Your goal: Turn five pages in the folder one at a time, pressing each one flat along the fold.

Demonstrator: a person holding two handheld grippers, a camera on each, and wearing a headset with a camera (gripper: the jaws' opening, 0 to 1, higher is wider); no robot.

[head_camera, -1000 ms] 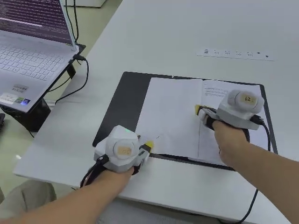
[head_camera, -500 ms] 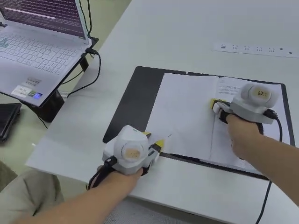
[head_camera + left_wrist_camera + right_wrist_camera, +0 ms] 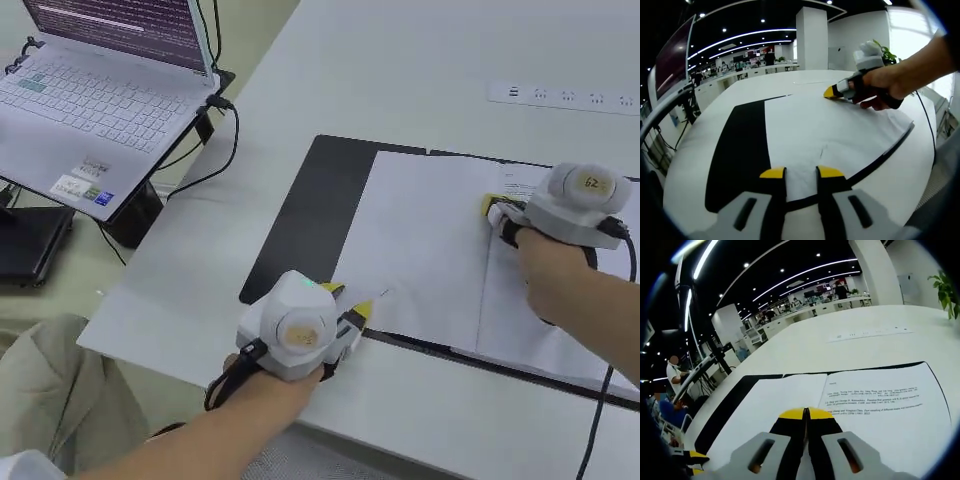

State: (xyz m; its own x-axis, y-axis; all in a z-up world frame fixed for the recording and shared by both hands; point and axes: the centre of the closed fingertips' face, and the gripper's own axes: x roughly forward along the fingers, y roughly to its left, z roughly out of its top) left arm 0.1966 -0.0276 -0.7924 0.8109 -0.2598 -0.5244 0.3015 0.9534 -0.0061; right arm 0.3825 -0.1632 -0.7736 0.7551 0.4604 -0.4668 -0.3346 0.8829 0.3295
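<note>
One black folder (image 3: pixel 308 215) lies open on the white table (image 3: pixel 400 60), its near edge just in from the table's front edge. Two page faces show: a blank white sheet (image 3: pixel 420 235) lying over the left half, and a sheet with lines of print (image 3: pixel 880 395) on the right, meeting at the fold (image 3: pixel 821 389). Two grippers are at work, one in each hand. The left gripper (image 3: pixel 348 300) sits at the near left corner of the blank sheet; in the left gripper view its two yellow-tipped jaws stand slightly parted, clamping nothing, with the sheet's lower edge between them. The right gripper (image 3: pixel 492 207) has its two jaws pressed tight together with nothing between them, their tips down on the paper at the fold, near the top of the pages. One laptop (image 3: pixel 90 110) stands open off the table's left end, and one power strip (image 3: pixel 570 97) is set in the table beyond the folder.
</note>
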